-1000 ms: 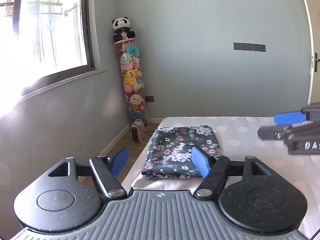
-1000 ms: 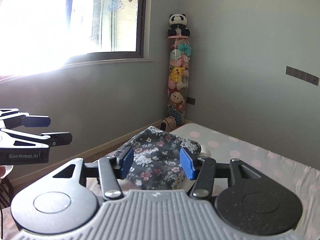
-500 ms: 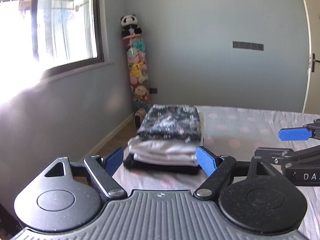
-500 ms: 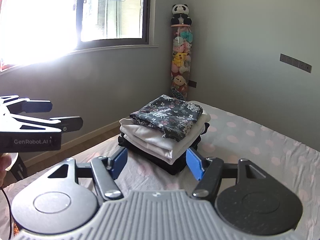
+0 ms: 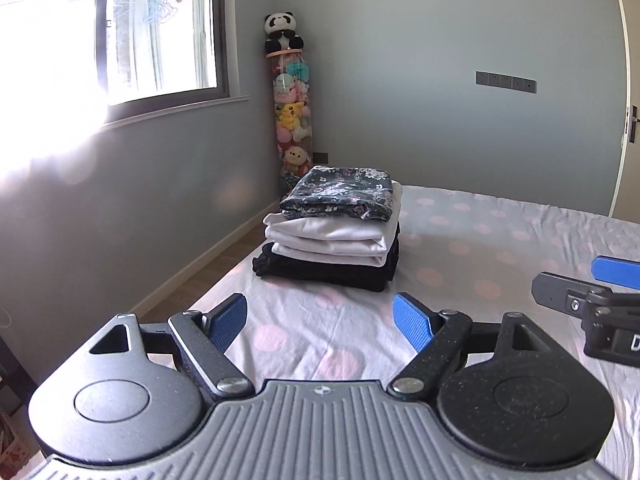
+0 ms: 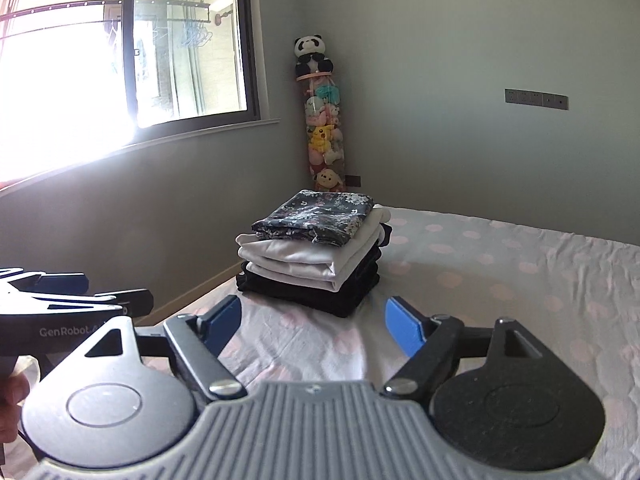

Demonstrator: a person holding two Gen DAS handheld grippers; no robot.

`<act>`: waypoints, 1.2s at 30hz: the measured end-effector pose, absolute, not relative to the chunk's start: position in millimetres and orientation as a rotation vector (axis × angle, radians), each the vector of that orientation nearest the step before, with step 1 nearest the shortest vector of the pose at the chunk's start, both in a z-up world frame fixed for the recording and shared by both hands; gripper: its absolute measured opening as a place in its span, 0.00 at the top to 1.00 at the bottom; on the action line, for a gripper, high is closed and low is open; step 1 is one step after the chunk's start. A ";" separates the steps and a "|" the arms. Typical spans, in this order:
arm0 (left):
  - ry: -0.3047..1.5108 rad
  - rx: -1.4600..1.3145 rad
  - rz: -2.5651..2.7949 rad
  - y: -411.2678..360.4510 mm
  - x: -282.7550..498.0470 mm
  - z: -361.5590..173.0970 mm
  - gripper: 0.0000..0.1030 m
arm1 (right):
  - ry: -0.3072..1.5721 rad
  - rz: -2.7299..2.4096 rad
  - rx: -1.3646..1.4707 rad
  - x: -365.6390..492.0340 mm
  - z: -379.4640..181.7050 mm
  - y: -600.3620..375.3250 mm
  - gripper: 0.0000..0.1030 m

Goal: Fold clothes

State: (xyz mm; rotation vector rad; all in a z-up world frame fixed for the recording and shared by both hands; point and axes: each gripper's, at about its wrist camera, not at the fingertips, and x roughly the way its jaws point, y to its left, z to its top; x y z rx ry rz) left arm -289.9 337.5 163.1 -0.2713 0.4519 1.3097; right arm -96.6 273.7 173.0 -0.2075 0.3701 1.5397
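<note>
A stack of folded clothes stands at the far corner of the bed (image 5: pixel 500 248): a dark floral garment (image 5: pixel 340 194) (image 6: pixel 316 216) on top, a white one (image 5: pixel 332 240) (image 6: pixel 308 260) under it, a black one (image 5: pixel 328 268) (image 6: pixel 312 292) at the bottom. My left gripper (image 5: pixel 320 322) hangs open over the sheet, well short of the stack, with nothing between its blue pads. My right gripper (image 6: pixel 314 322) is also back from the stack, its jaws opening and empty. Each gripper shows at the edge of the other's view.
The bed's left edge drops to a wooden floor strip along the grey wall below a bright window (image 5: pixel 120 40). A tall clear tube of plush toys (image 5: pixel 290 120) topped by a panda stands in the corner. A door (image 5: pixel 628 112) is at the far right.
Both grippers have pulled back from the stack, which now looks smaller and farther off. The right jaws have spread wider. The floral garment lies let go on top.
</note>
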 end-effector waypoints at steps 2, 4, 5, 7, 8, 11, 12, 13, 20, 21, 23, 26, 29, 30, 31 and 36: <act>0.450 -0.267 1.313 324.6 -290.3 160.6 0.08 | 0.357 1.535 -0.198 -101.0 167.9 257.3 0.18; 0.447 -0.251 1.319 311.5 -290.4 158.5 0.08 | 0.344 1.529 -0.184 -106.4 162.9 240.7 0.18; 0.445 -0.243 1.323 304.8 -290.3 157.6 0.08 | 0.341 1.525 -0.172 -108.9 160.6 232.4 0.17; 0.435 -0.244 1.321 293.3 -291.4 156.6 0.08 | 0.339 1.522 -0.161 -113.8 156.2 217.2 0.16; 0.435 -0.246 1.318 288.5 -291.5 155.6 0.08 | 0.336 1.519 -0.154 -116.1 154.2 209.9 0.16; 0.435 -0.249 1.312 275.9 -291.5 152.0 0.08 | 0.321 1.517 -0.148 -123.1 150.9 190.6 0.15; 0.434 -0.249 1.313 272.0 -291.8 150.7 0.08 | 0.318 1.515 -0.143 -125.0 149.7 184.6 0.15; 0.433 -0.249 1.315 268.5 -292.4 149.6 0.08 | 0.320 1.517 -0.136 -126.2 148.5 179.1 0.14; 0.436 -0.255 1.299 248.8 -296.3 142.5 0.08 | 0.308 1.515 -0.135 -135.7 143.4 157.5 0.13; 0.435 -0.256 1.296 246.8 -297.0 141.9 0.08 | 0.308 1.516 -0.133 -136.7 142.8 154.8 0.13; 0.433 -0.260 1.291 242.8 -298.3 140.7 0.08 | 0.310 1.515 -0.133 -138.5 142.0 150.9 0.13; 0.430 -0.258 1.292 237.2 -299.4 139.8 0.08 | 0.302 1.513 -0.146 -142.6 140.1 145.3 0.13; 0.430 -0.258 1.288 234.3 -301.3 139.0 0.08 | 0.307 1.511 -0.140 -143.7 139.1 141.1 0.13; 0.432 -0.257 1.288 233.8 -301.7 138.9 0.08 | 0.309 1.511 -0.139 -143.9 138.8 140.5 0.13; 0.434 -0.255 1.288 233.2 -302.1 138.8 0.08 | 0.311 1.512 -0.139 -144.2 138.8 140.0 0.13; 0.434 -0.255 1.294 232.9 -303.1 137.8 0.08 | 0.311 1.516 -0.138 -146.2 137.4 138.8 0.13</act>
